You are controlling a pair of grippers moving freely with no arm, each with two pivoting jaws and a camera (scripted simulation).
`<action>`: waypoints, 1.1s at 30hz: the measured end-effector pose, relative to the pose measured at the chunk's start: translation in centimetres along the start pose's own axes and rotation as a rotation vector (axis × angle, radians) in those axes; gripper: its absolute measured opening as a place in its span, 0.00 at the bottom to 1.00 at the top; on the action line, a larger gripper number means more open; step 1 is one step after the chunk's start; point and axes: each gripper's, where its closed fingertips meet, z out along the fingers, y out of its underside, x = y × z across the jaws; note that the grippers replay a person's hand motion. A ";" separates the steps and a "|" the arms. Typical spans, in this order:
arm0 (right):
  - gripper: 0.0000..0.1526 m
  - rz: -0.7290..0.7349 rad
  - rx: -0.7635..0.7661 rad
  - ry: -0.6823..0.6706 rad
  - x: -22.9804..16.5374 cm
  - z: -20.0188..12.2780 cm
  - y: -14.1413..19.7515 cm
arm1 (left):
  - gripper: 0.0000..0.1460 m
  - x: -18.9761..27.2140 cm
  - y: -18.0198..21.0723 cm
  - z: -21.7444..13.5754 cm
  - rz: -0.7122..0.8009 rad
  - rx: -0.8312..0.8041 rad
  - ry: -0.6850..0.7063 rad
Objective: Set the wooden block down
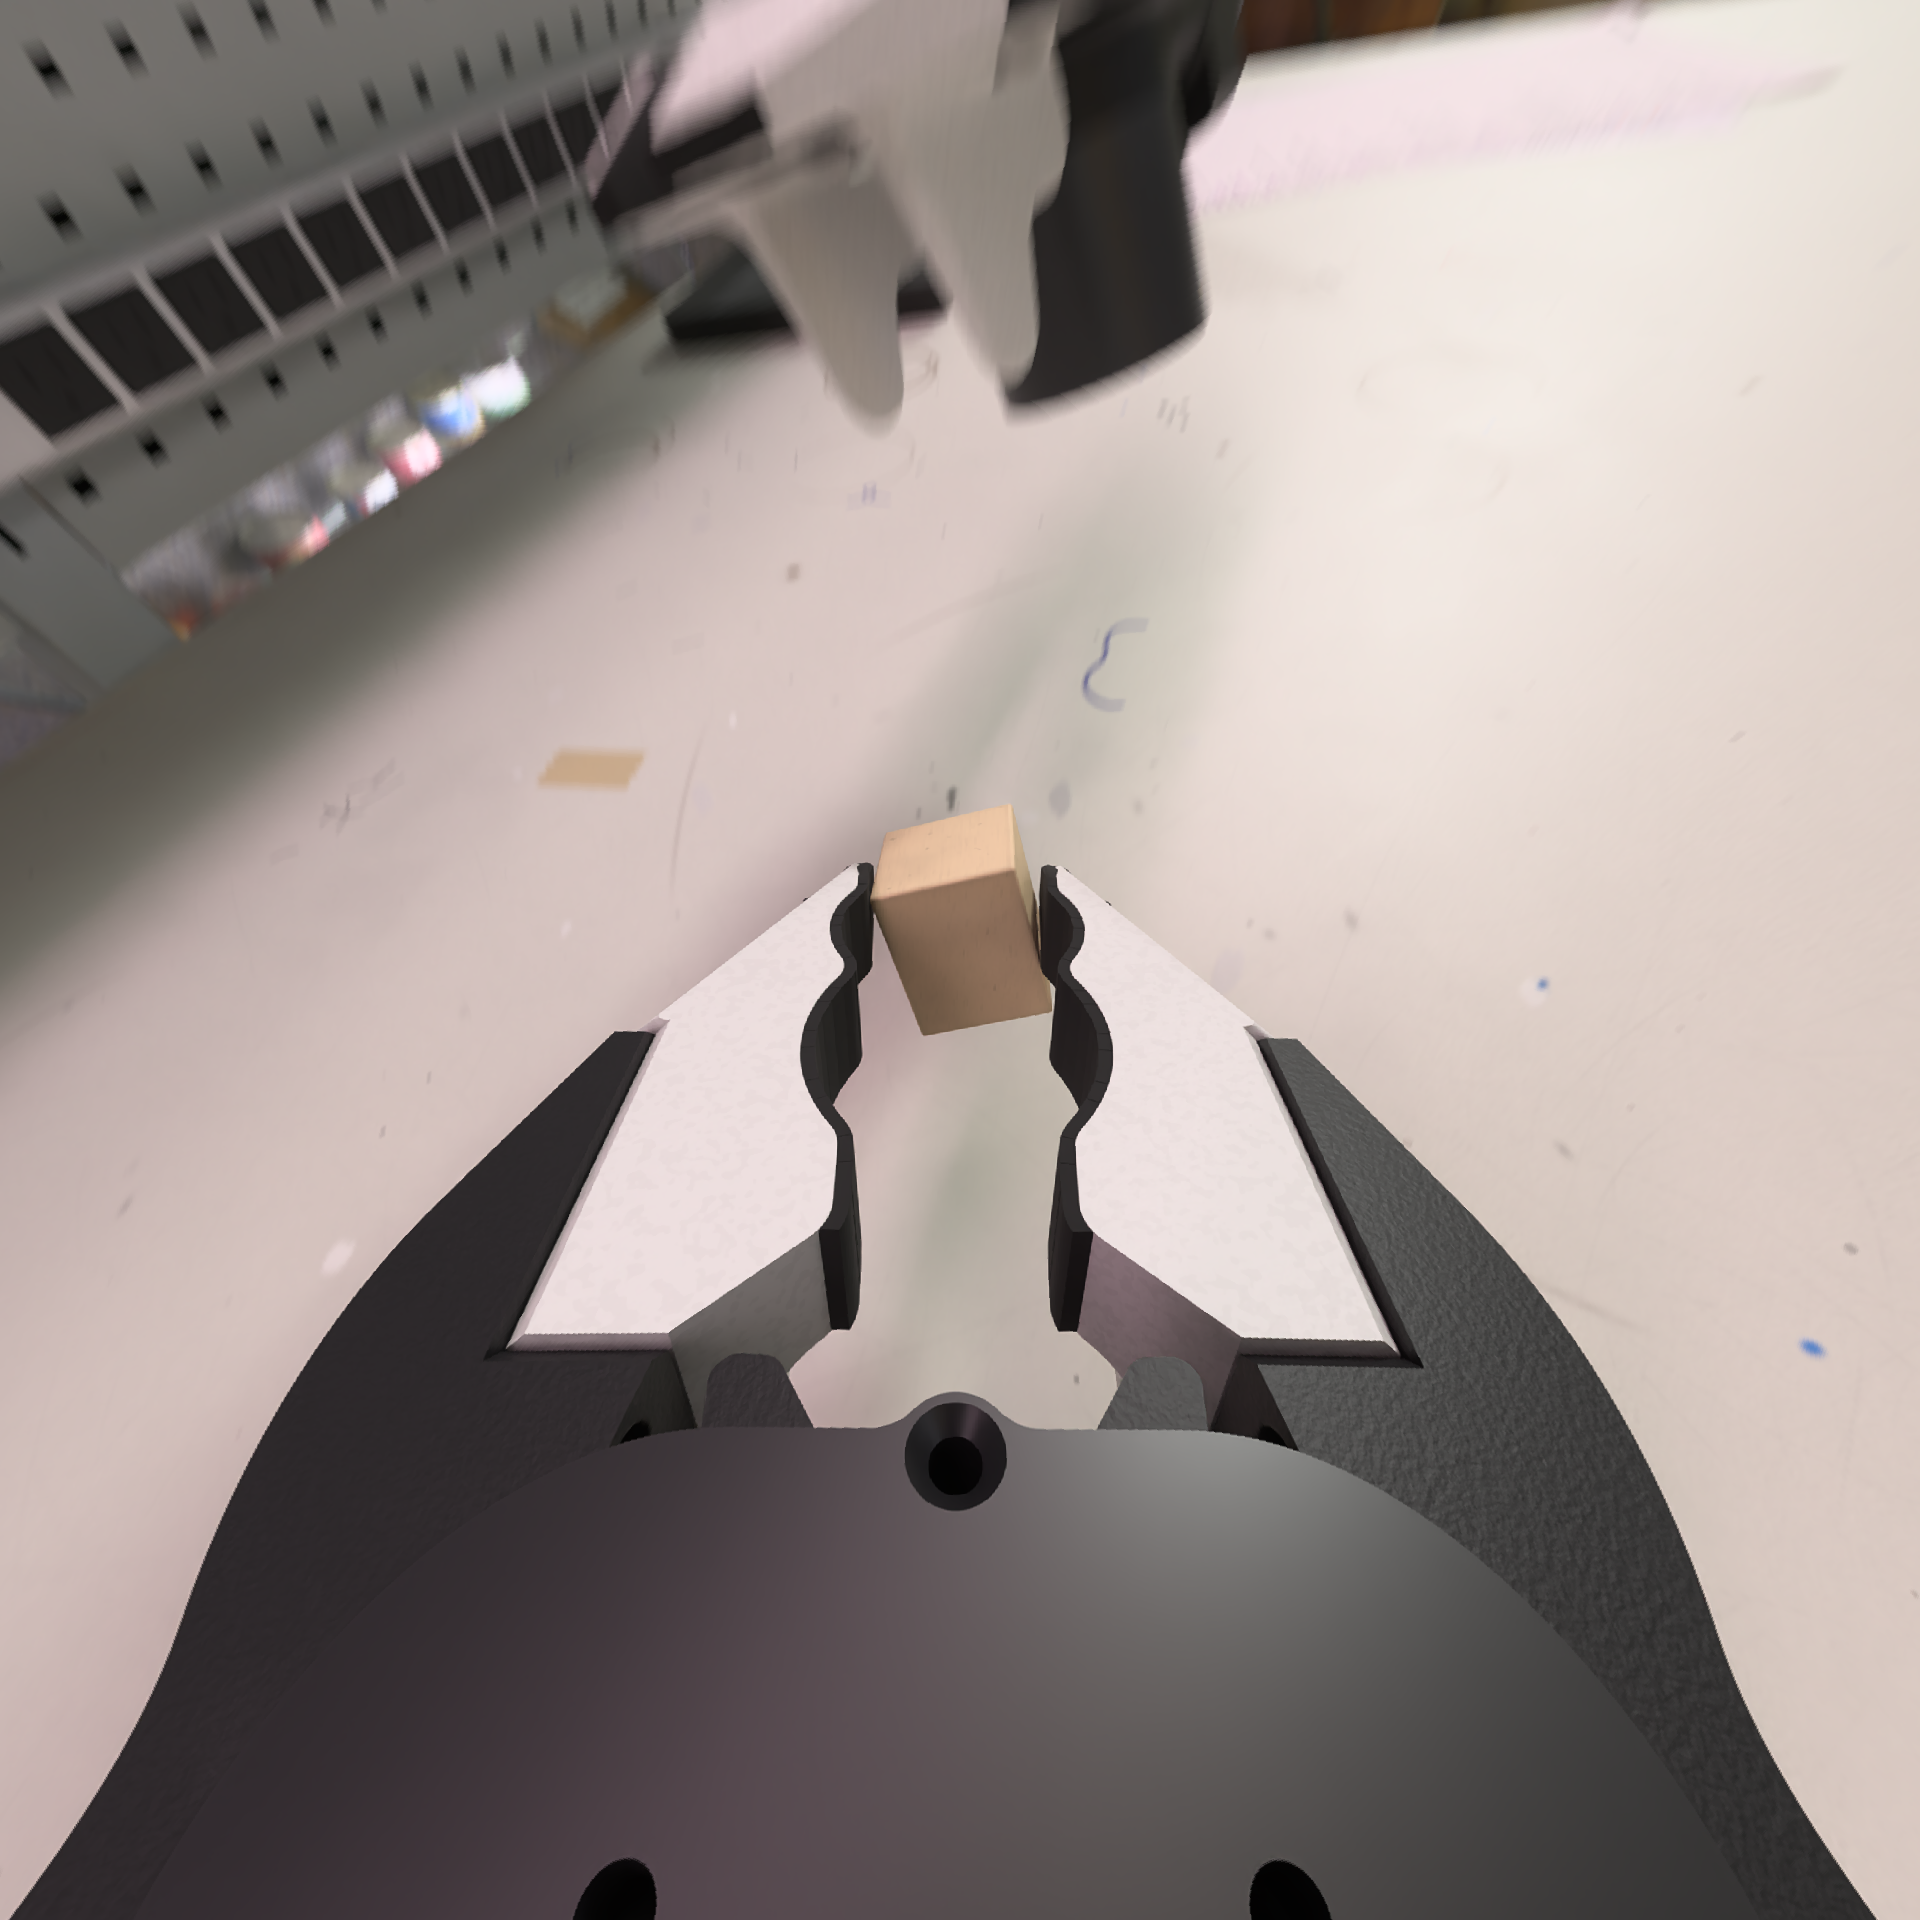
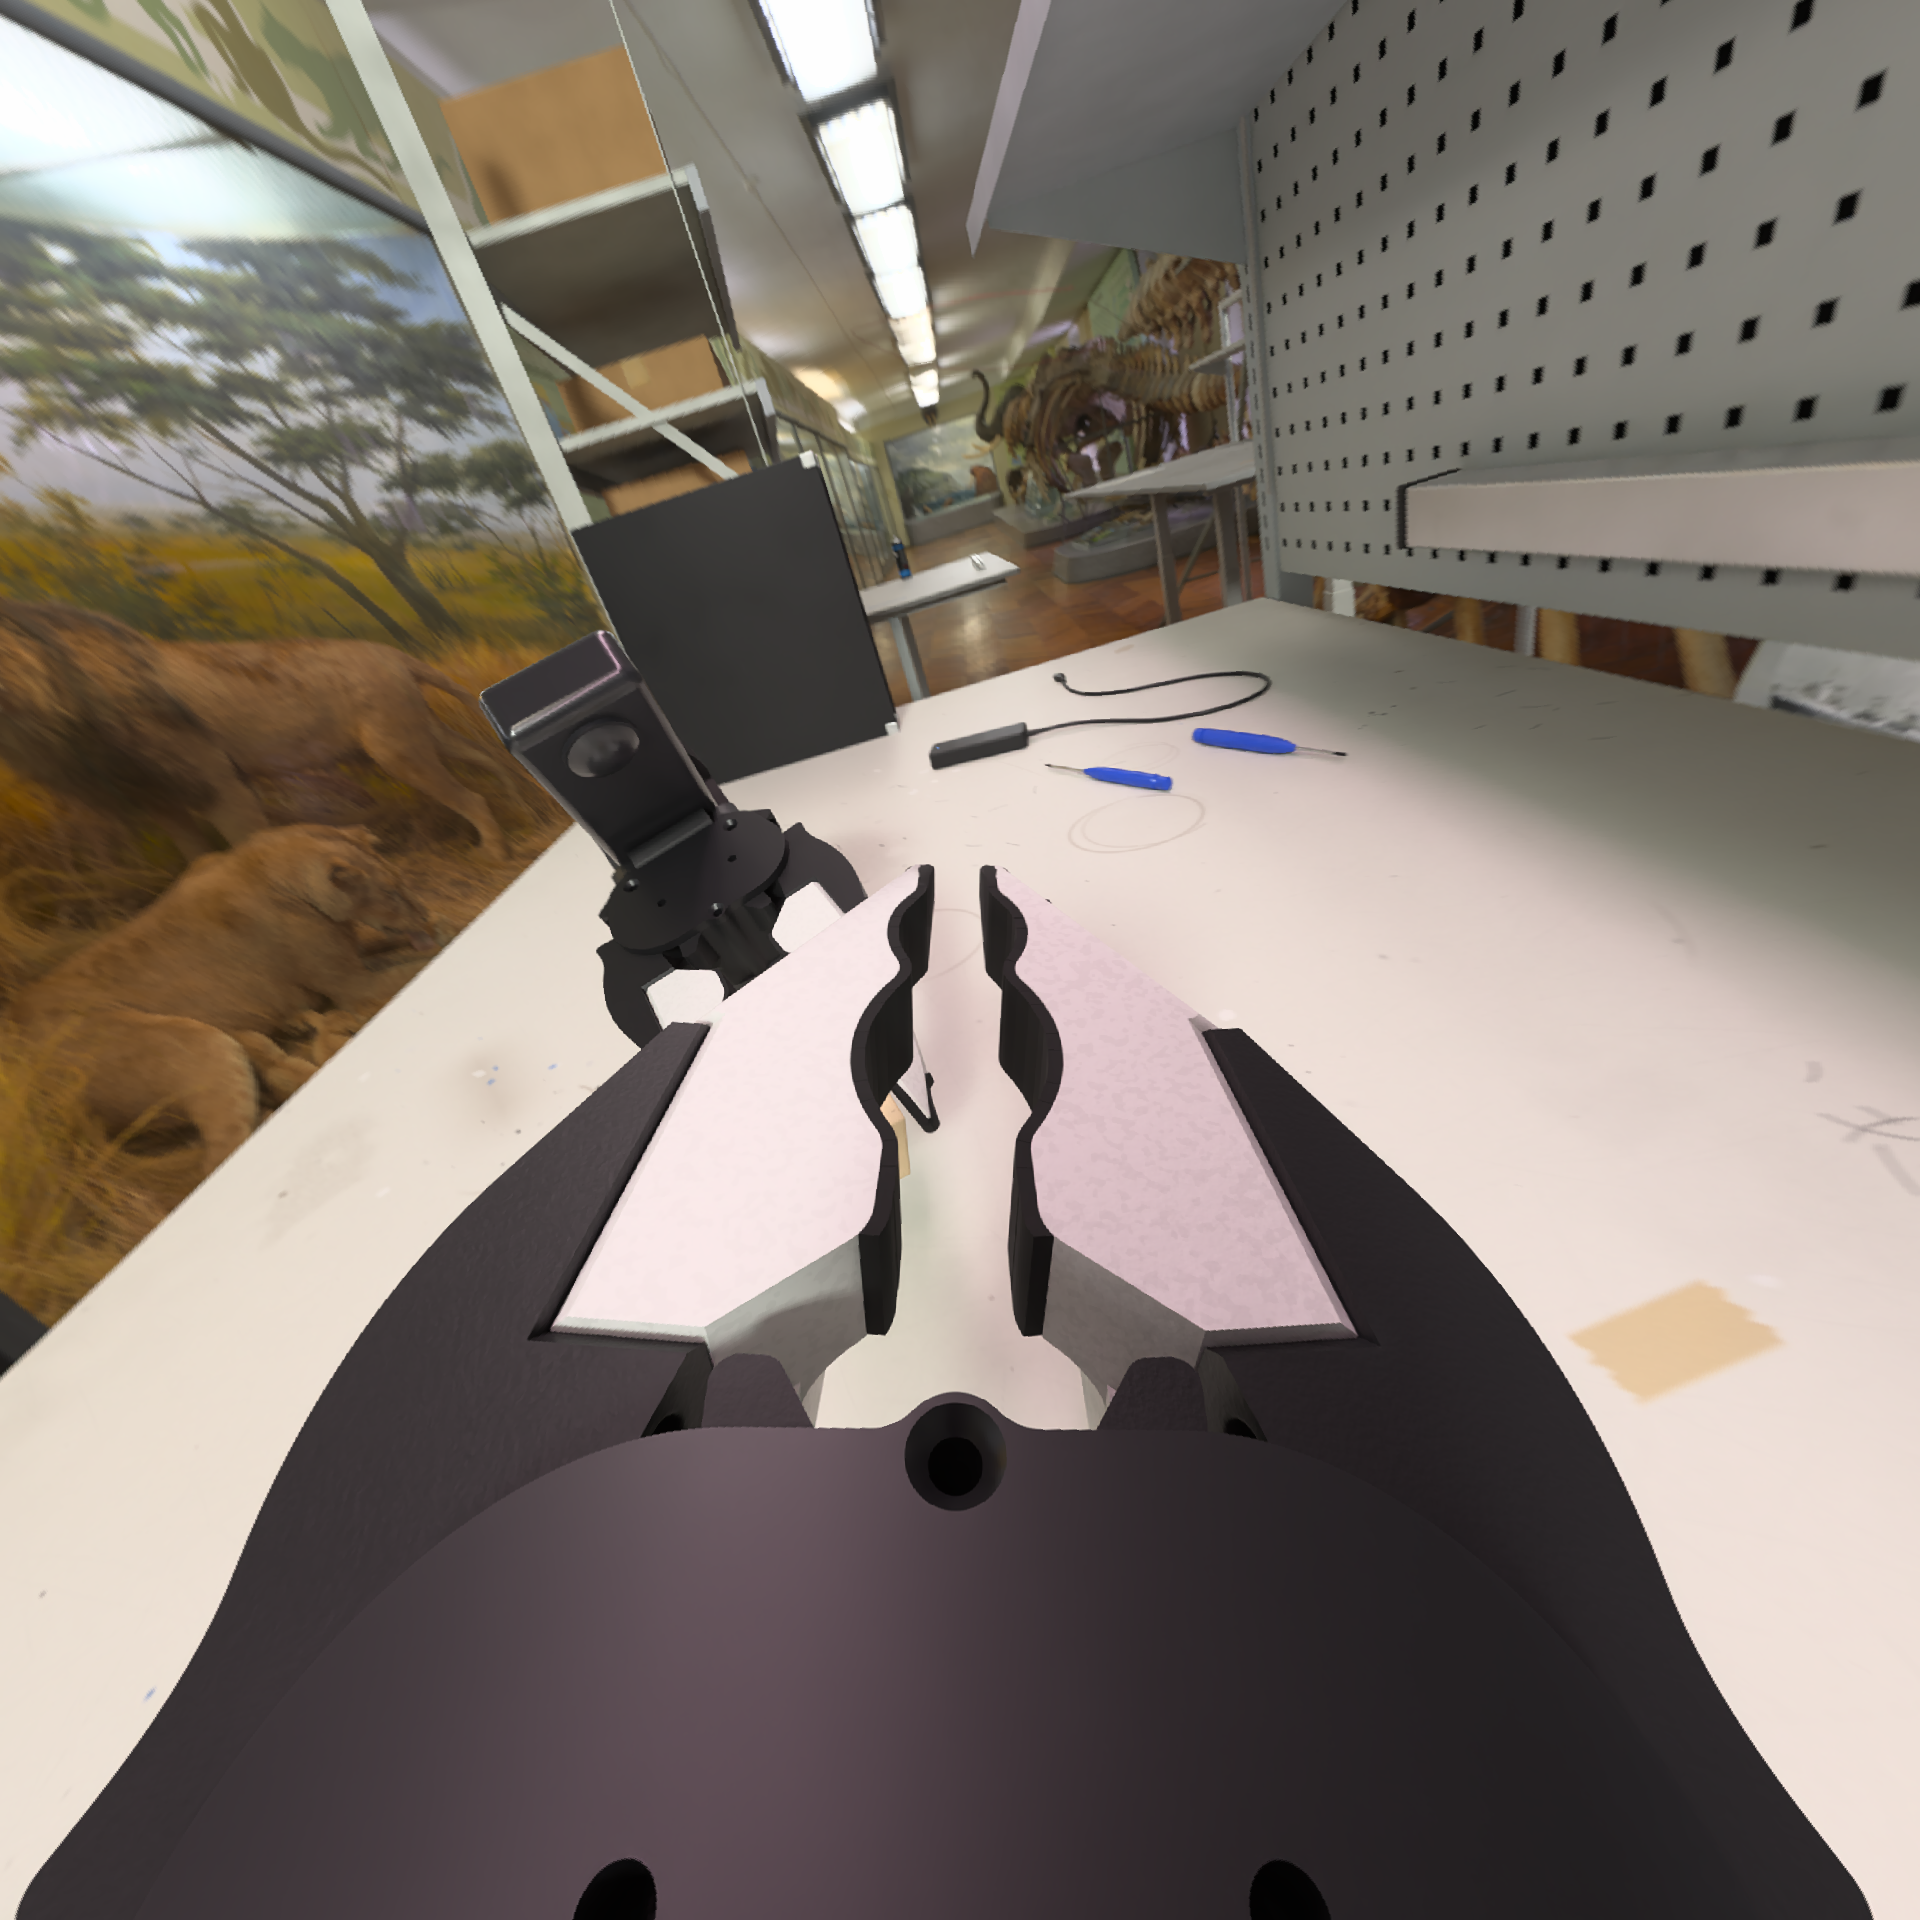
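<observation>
**Wooden block held at the left gripper's tips above the bench**

In the left wrist view, a grey perforated pegboard panel [image 1: 260, 208] runs along the far left, blurred. A small tan patch of tape [image 1: 590, 770] lies on the white, scuffed workbench top [image 1: 1455, 727] to the left of the fingers. At the centre, the left gripper [image 1: 954, 883] has its two white fingers with black wavy pads clamped on the pale, rectangular wooden block [image 1: 961, 920], pinched at the very tips; the block sits tilted, its lower end leaning right. The bench surface shows beyond it, but whether the block touches it cannot be told. At the far top right hangs the other gripper, blurred.

In the right wrist view, a savanna mural with lions [image 2: 208, 727] fills the left. Just left of centre, the left gripper's black body shows. The right gripper [image 2: 956, 883] holds nothing, its fingers slightly apart. Far right of centre lie a black cable with adapter [image 2: 977, 750] and two blue-handled screwdrivers [image 2: 1127, 775].
</observation>
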 end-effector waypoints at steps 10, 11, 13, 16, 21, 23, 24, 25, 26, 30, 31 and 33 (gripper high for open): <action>0.16 -0.210 -0.530 0.074 -3.5 -8.3 5.9 | 0.22 1.0 4.1 0.2 0.016 -0.282 0.044; 0.16 -0.209 -0.539 0.078 -3.8 -9.0 6.8 | 0.22 1.0 4.4 0.3 0.023 -0.298 0.041; 0.17 -0.180 -0.578 0.067 -4.3 -10.2 8.8 | 0.22 1.0 4.9 0.5 0.051 -0.341 0.027; 0.17 -0.175 -0.617 0.063 -4.7 -11.7 11.1 | 0.22 1.1 4.9 0.6 0.098 -0.347 -0.001; 0.15 -0.230 -0.656 0.080 -4.4 -13.4 13.2 | 0.21 0.9 4.8 0.6 0.172 -0.342 -0.039; 0.14 -0.263 -0.701 0.072 -4.3 -13.8 14.0 | 0.21 0.7 4.7 0.8 0.225 -0.342 -0.077; 0.13 -0.281 -0.721 0.073 -4.1 -13.9 14.3 | 0.21 0.6 4.6 0.9 0.252 -0.342 -0.091; 0.12 -0.296 -0.732 0.076 -4.1 -13.9 14.5 | 0.21 0.6 4.6 0.9 0.276 -0.341 -0.102; 0.12 -0.303 -0.739 0.069 -4.1 -13.9 14.8 | 0.21 0.5 4.5 1.0 0.297 -0.339 -0.111; 0.11 -0.340 -0.787 0.062 -4.1 -14.0 15.6 | 0.22 0.3 4.5 1.2 0.320 -0.338 -0.123; 0.10 -0.350 -0.795 0.061 -4.0 -14.0 15.8 | 0.22 0.2 4.5 1.2 0.322 -0.337 -0.122; 0.08 -0.357 -0.811 0.061 -4.0 -14.0 16.0 | 0.22 0.1 4.4 1.3 0.324 -0.335 -0.115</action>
